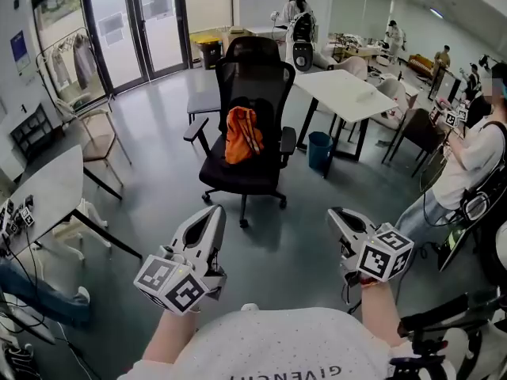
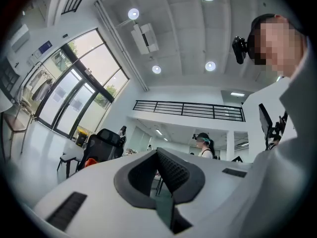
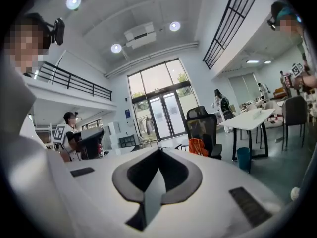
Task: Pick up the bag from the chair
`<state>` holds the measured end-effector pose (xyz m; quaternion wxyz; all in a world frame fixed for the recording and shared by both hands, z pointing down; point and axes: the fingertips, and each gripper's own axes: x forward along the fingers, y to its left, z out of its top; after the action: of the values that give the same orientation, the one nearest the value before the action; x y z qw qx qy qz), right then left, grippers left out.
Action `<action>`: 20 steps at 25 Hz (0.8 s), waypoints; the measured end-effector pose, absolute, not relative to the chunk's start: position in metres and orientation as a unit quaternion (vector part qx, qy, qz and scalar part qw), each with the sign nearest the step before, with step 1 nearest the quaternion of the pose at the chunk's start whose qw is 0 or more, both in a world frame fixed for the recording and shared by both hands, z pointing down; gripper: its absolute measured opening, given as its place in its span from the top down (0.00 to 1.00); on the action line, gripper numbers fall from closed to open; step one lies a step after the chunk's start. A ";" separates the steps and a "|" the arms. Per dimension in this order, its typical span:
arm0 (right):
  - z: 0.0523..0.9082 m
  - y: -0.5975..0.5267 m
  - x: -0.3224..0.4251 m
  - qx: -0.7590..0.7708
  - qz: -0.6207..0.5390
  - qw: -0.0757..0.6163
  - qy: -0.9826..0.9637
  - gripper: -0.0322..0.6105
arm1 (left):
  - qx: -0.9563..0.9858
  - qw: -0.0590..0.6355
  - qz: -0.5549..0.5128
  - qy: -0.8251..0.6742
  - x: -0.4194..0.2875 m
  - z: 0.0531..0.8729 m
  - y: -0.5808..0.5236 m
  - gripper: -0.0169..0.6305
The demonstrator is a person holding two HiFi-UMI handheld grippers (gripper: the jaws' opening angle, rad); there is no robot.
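Note:
An orange bag (image 1: 242,135) leans against the backrest on the seat of a black mesh office chair (image 1: 252,77), out in the middle of the floor. Both grippers are held low and near me, well short of the chair and pointing toward it. My left gripper (image 1: 214,211) is shut with nothing in it, and so is my right gripper (image 1: 336,212). In the left gripper view the closed gripper (image 2: 158,151) points past the chair (image 2: 105,142), with the bag (image 2: 89,161) far off at the left. In the right gripper view the closed gripper (image 3: 159,150) has the bag (image 3: 196,146) beyond it.
A white table (image 1: 348,93) stands right of the chair with a blue bin (image 1: 319,150) under it. Another white table (image 1: 47,188) and a beige chair (image 1: 95,133) are on the left. A person (image 1: 467,165) stands at the right; grey floor lies between me and the chair.

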<state>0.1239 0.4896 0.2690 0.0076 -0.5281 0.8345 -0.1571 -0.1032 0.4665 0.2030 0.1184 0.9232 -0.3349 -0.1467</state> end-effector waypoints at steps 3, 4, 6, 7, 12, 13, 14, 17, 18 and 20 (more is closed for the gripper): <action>0.256 0.457 0.119 -0.531 -0.165 0.039 0.830 0.95 | 0.927 0.109 -0.145 -0.327 -0.109 0.194 0.435 0.98; 0.254 0.446 0.116 -0.531 -0.166 0.044 0.830 0.95 | 0.928 0.110 -0.143 -0.326 -0.112 0.194 0.425 0.98; 0.251 0.425 0.108 -0.529 -0.162 0.050 0.832 0.95 | 0.928 0.114 -0.141 -0.325 -0.119 0.195 0.404 0.98; 0.251 0.415 0.103 -0.528 -0.158 0.050 0.833 0.95 | 0.928 0.116 -0.142 -0.325 -0.123 0.196 0.394 0.98; 0.259 0.377 0.085 -0.522 -0.156 0.033 0.838 0.95 | 0.927 0.124 -0.149 -0.321 -0.134 0.203 0.354 0.98; 0.262 0.370 0.082 -0.520 -0.159 0.032 0.838 0.95 | 0.927 0.125 -0.147 -0.321 -0.136 0.206 0.348 0.98; 0.264 0.364 0.079 -0.519 -0.164 0.031 0.838 0.95 | 0.927 0.128 -0.144 -0.321 -0.138 0.210 0.343 0.98; 0.275 0.351 0.070 -0.517 -0.176 0.026 0.837 0.95 | 0.926 0.148 -0.133 -0.322 -0.143 0.226 0.328 0.98; 0.281 0.347 0.069 -0.517 -0.181 0.021 0.837 0.95 | 0.924 0.156 -0.131 -0.323 -0.143 0.233 0.322 0.98; 0.297 0.336 0.071 -0.516 -0.194 0.010 0.834 0.95 | 0.921 0.170 -0.128 -0.327 -0.141 0.244 0.310 0.98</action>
<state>0.0707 0.3361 0.2973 0.0097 -0.5163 0.8341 -0.1941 -0.1414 0.3095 0.2436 0.1701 0.9207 -0.3272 -0.1279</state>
